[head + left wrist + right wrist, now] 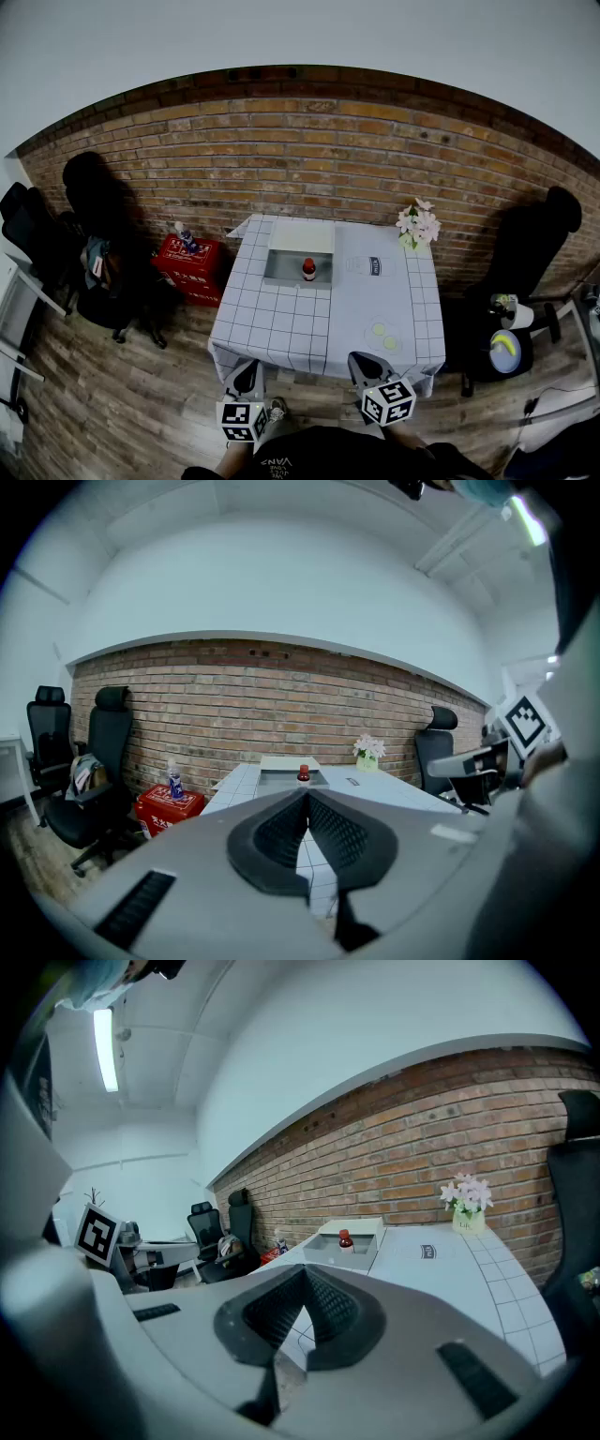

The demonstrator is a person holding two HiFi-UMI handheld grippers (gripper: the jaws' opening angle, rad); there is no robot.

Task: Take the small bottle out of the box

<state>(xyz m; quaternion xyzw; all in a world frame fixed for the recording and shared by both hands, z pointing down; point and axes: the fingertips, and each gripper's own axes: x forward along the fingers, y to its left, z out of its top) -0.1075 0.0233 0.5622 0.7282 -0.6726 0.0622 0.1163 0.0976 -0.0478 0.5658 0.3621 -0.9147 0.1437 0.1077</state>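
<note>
A small dark bottle with a red cap [308,270] stands upright inside a shallow grey box [281,272] at the far middle of a table with a checked cloth [281,328]. Both grippers hang short of the table's near edge, well apart from the box. My left gripper [247,369] is shut and holds nothing; in its own view the jaws [307,797] meet, with the bottle [303,774] far ahead. My right gripper [360,360] is also shut and empty [305,1277], with the bottle [345,1238] and box [361,1247] far beyond it.
A vase of pink flowers [418,226] stands at the table's far right corner. A plate with pale slices [384,337] lies near the front right. A red crate [192,265] with a bottle sits on the floor to the left. Office chairs [103,281] flank both sides.
</note>
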